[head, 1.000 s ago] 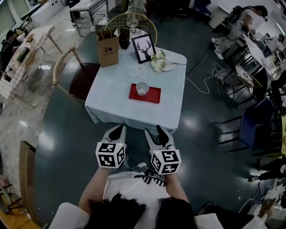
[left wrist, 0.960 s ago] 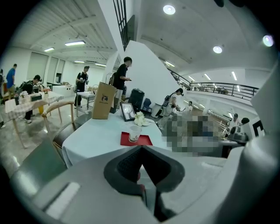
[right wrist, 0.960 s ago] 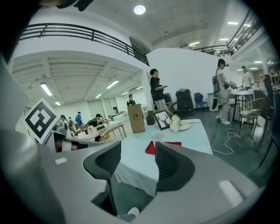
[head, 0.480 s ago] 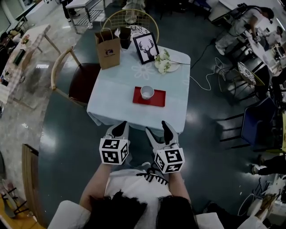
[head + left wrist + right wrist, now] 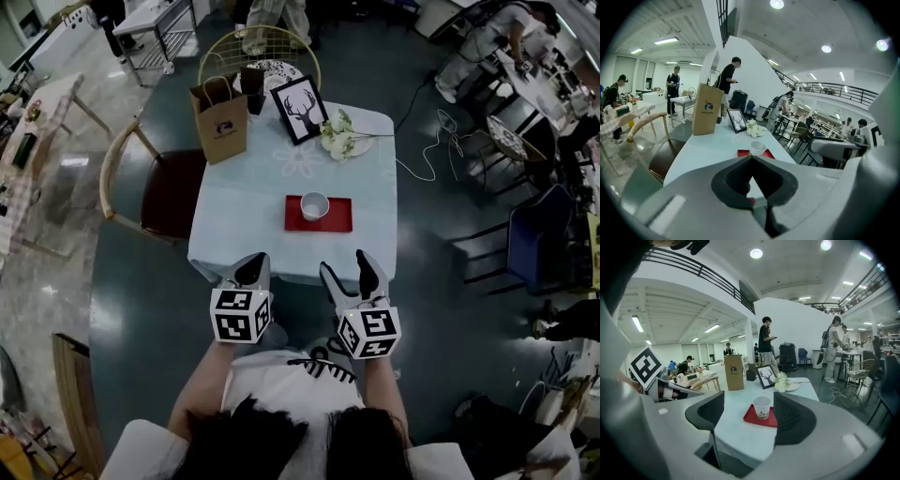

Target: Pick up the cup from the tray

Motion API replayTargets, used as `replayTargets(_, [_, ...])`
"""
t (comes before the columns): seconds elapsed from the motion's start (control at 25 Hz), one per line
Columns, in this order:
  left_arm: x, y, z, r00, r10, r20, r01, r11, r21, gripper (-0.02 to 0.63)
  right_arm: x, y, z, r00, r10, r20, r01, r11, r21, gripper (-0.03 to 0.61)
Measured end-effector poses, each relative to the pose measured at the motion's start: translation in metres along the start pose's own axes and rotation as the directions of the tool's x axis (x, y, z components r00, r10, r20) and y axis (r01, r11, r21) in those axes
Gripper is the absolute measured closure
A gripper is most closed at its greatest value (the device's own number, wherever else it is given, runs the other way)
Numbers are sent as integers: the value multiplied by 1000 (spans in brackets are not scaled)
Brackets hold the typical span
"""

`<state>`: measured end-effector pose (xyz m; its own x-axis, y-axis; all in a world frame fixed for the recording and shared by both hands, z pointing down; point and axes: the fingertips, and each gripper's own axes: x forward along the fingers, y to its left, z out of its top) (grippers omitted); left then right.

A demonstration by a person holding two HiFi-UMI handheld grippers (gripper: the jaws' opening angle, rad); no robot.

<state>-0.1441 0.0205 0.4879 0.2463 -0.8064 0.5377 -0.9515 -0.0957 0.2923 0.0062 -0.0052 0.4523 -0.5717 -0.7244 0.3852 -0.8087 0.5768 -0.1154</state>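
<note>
A white cup [image 5: 313,204] stands upright on a red tray [image 5: 336,216] in the middle of a table with a pale blue cloth [image 5: 244,216]. Both grippers hover at the table's near edge, well short of the tray. My left gripper [image 5: 251,269] is shut with nothing in it. My right gripper [image 5: 349,274] is open and empty. In the right gripper view the cup [image 5: 762,407] and tray [image 5: 751,417] show between the spread jaws of the right gripper [image 5: 749,408], far ahead. The left gripper view shows the cup [image 5: 757,148] just above the closed tips of the left gripper [image 5: 751,161].
At the table's far side stand a brown paper bag [image 5: 221,120], a framed deer picture [image 5: 300,110] and white flowers on a plate [image 5: 339,139]. A wooden chair [image 5: 159,183] is at the left, another [image 5: 258,47] behind. Cables, chairs and people fill the right.
I have drawn closer to the table, and both grippers now reach its near edge. The right gripper has shifted a little rightward. Cup and tray have not moved.
</note>
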Motion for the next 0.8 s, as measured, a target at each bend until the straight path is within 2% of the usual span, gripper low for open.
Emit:
replayTargets(0.08, [3, 3, 2, 1000, -23, -7, 23, 1000, 11, 614, 4, -1, 1, 1000, -30, -2, 30, 1000, 2, 235])
replayTargets(0.24, [11, 16, 4, 999, -47, -26, 47, 999, 11, 614, 14, 4, 2, 996, -89, -17, 87, 992, -93, 235])
replayTargets(0.36, [13, 28, 4, 998, -40, -40, 40, 999, -6, 614, 22, 10, 4, 995, -96, -23, 94, 993, -75, 232])
replayTargets(0.56, [15, 32, 9, 998, -47, -46, 47, 999, 1, 614, 31, -3, 6, 976, -215, -19, 212, 972, -105, 229])
replayTargets(0.8, [22, 41, 11, 998, -2, -57, 2, 1000, 11, 614, 54, -4, -3, 982, -181, -56, 172, 975, -137, 184])
